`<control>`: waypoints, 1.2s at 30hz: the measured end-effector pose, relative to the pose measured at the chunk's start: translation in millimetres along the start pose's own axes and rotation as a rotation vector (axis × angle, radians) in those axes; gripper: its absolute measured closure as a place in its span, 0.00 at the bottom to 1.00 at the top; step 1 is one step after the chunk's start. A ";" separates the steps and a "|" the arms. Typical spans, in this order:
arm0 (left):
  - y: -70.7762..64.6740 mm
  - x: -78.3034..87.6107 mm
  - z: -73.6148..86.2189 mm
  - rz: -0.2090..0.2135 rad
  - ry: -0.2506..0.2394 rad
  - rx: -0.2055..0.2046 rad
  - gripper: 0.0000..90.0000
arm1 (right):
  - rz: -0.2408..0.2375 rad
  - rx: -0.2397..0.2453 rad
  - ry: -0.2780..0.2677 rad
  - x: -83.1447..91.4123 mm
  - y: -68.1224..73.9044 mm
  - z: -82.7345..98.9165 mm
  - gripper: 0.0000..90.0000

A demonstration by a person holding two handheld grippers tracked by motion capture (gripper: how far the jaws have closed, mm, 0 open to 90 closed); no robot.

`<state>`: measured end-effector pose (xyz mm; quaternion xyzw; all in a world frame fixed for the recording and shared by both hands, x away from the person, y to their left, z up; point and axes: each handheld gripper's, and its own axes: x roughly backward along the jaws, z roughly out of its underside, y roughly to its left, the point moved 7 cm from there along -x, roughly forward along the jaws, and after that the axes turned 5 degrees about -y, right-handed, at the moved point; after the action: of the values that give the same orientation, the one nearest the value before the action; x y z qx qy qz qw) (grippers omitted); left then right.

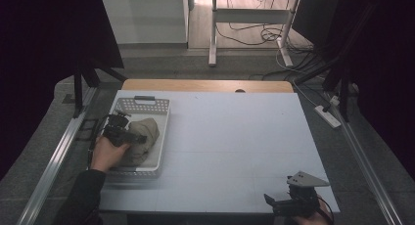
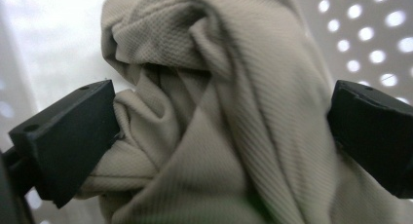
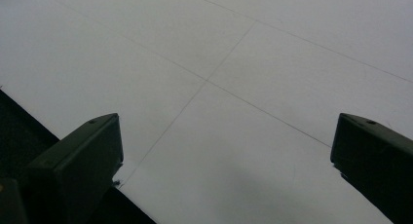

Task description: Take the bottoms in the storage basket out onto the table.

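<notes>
White table; perforated white basket at its left holds crumpled beige cloth. Soft, light, limp: pinch a bunched fold. Left gripper jaws spread wide around cloth. Right gripper gapes, idle.

Curtained lab rig: white table, aluminium rails, floor cables.

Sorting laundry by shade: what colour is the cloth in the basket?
Beige cloth, clearest in the left gripper view.
</notes>
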<state>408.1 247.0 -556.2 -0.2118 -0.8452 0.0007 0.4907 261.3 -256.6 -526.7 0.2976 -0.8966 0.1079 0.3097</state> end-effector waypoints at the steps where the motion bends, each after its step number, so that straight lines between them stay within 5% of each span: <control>1: 0.2 -2.0 -0.2 0.007 0.008 0.002 0.00 | 0.000 0.000 0.000 0.0 0.0 0.0 0.00; 10: 0.5 -22.7 1.0 0.037 0.091 -0.002 0.00 | -0.001 0.000 -0.001 0.1 0.0 0.0 0.00; 19: -4.8 -35.1 2.2 0.025 0.158 -0.058 0.01 | -0.002 0.001 -0.001 -0.1 0.3 0.1 0.00; 29: -16.0 -31.8 -1.6 -0.003 0.171 -0.099 0.34 | 0.000 0.003 0.000 -0.1 0.3 0.2 0.00; 36: -17.5 -30.1 -1.9 0.014 0.170 -0.121 0.40 | 0.000 0.002 0.001 -0.1 0.3 0.2 0.00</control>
<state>416.2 219.9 -576.5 -0.2466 -0.7973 -0.0650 0.5471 261.2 -256.4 -526.9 0.2978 -0.8964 0.1091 0.3096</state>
